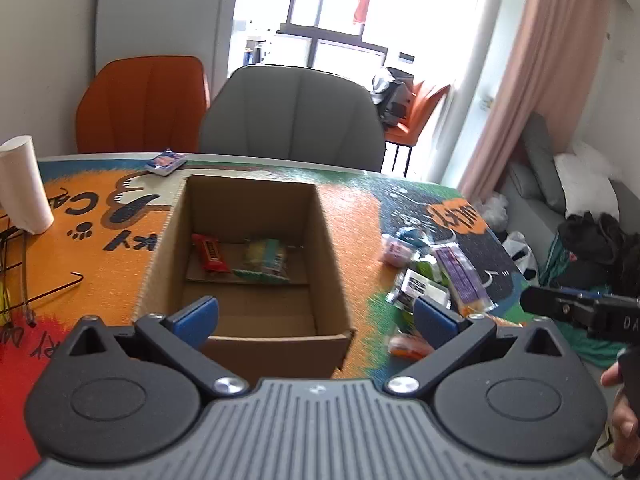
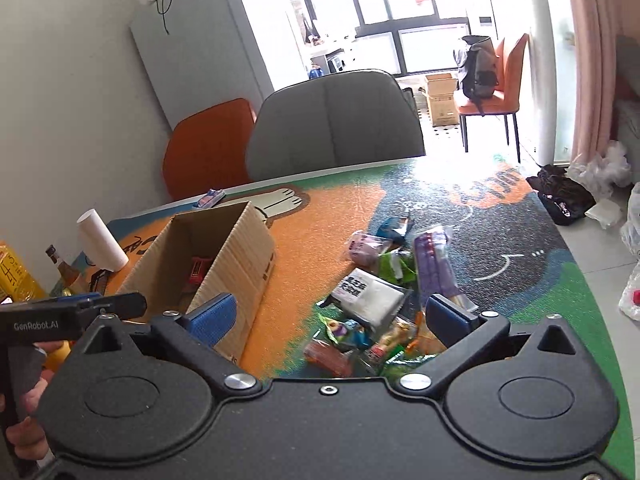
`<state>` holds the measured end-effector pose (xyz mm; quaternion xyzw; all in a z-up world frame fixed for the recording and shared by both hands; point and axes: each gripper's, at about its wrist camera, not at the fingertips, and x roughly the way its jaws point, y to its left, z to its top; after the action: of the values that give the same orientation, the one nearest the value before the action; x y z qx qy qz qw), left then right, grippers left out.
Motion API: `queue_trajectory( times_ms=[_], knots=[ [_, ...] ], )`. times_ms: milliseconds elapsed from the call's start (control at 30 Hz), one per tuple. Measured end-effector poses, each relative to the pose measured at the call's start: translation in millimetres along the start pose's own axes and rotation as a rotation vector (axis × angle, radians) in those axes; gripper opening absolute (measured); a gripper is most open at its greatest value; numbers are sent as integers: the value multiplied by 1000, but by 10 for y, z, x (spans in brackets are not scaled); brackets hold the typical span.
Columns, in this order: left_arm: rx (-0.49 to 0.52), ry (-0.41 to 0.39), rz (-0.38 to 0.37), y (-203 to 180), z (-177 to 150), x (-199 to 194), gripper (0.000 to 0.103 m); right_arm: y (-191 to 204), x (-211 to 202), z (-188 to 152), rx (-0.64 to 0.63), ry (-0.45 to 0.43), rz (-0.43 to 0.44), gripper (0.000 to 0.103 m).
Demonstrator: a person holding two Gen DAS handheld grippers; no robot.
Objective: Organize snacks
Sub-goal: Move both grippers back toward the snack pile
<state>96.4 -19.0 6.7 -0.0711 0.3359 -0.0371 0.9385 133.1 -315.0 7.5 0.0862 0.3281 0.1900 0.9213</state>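
Note:
An open cardboard box (image 1: 248,332) (image 2: 240,248) stands on the colourful table mat. Inside lie a red bar (image 1: 210,254) and a yellow-green packet (image 1: 266,260). My left gripper (image 1: 316,316) hangs open over the box's near wall, nothing between its blue pads. To the right of the box lies a heap of snacks: a long purple packet (image 1: 460,272) (image 2: 434,264), a white packet (image 2: 370,294), a pink packet (image 2: 366,246) and an orange one (image 2: 328,356). My right gripper (image 2: 332,316) stands open above this heap, empty.
A white paper roll (image 1: 24,184) (image 2: 102,246) and a wire rack (image 1: 24,280) stand left of the box, bottles (image 2: 20,276) beyond. A small blue-red packet (image 1: 166,162) lies at the far edge. Grey (image 1: 292,116) and orange chairs (image 1: 144,104) stand behind the table.

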Motion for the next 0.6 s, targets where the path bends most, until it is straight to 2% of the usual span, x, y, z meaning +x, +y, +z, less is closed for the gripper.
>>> queue_trajectory(
  times_ms=[267, 433, 600],
  knots=[
    [32, 7, -46, -273, -157, 8, 103, -226, -149, -146, 21, 3, -18, 102],
    [47, 5, -66, -424, -221, 51, 102, -388, -166, -264, 57, 24, -22, 87],
    [80, 1, -86, -568, -299, 113, 101, -514, -124, -371, 82, 47, -11, 76]
  ],
)
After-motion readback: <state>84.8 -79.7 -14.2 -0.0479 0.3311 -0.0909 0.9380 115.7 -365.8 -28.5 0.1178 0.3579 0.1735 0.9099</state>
